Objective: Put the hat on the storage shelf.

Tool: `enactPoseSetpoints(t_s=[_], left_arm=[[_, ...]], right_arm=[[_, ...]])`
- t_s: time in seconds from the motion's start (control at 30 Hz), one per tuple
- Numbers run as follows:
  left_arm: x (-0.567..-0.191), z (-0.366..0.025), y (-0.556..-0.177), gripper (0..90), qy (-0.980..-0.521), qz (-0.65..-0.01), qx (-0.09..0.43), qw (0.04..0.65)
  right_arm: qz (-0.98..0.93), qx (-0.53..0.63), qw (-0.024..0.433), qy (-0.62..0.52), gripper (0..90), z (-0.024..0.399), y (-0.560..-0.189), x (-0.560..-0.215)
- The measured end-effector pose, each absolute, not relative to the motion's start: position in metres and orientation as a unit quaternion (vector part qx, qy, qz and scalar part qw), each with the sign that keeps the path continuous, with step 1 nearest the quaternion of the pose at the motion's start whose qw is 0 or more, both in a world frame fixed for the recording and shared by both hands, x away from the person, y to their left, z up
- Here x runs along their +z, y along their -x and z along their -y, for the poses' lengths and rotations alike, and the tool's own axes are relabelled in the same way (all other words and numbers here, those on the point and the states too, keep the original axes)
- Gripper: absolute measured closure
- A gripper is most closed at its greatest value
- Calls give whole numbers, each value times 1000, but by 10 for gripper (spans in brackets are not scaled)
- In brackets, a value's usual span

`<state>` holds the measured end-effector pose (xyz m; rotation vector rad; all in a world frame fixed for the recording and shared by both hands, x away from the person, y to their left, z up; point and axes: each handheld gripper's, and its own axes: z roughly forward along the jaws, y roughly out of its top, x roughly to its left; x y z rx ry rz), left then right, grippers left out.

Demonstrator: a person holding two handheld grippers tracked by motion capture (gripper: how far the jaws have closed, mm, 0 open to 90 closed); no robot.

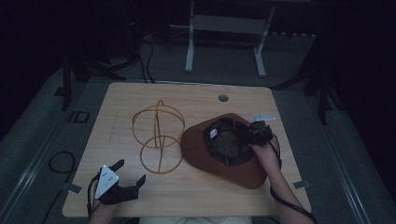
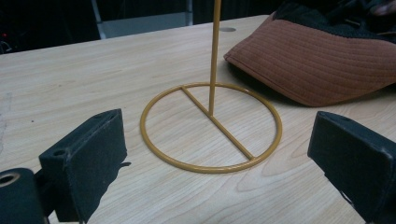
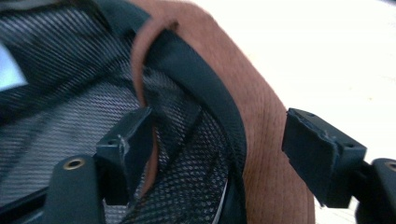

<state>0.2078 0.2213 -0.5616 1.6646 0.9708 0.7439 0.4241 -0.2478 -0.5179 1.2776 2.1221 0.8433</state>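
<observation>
Here, a rust-brown ribbed fabric hat (image 1: 219, 149) with black mesh lining is seen upside down on the pale wood counter (image 1: 187, 191), beside a yellow wire stand (image 1: 158, 135). The right gripper (image 3: 215, 144), jaws spread, straddles the hat's brim. The left gripper (image 1: 128, 175) is rested near the counter's edge, spread, nothing held.

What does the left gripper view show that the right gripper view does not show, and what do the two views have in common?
Left gripper view: the yellow wire stand with its round base ring and upright rod on the wooden table, and the left gripper with jaws wide apart and nothing between them. Right gripper view: the black mesh lining inside the hat, its black inner band, and the right gripper, one jaw inside the crown, the other outside the brim, not yet pressing. Both: the brown hat.
</observation>
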Motion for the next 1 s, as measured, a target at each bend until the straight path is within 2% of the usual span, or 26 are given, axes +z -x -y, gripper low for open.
enactPoseSetpoints(t_s=[0.07,0.23,0.5,0.53,0.6,0.73,1.0], left_arm=[[-561,-222,-207,50,-689,-406,310,514],[-562,-221,-208,50,-693,-406,309,510],[-562,-222,-208,50,-693,-409,306,509],[-562,-222,-208,50,-692,-411,306,509],[-562,-222,-208,50,-691,-411,304,511],[-563,-223,-209,50,-690,-415,302,511],[-563,-223,-210,50,-689,-419,298,511]], right_arm=[[-784,301,261,-476,310,248,-427,-523],[-779,287,255,-496,369,248,-431,-539],[-777,253,313,-485,473,236,-426,-553],[-777,248,321,-481,500,235,-426,-554],[-778,227,350,-471,667,234,-424,-556],[-774,227,359,-470,799,238,-423,-555],[-752,285,363,-471,840,245,-418,-530]])
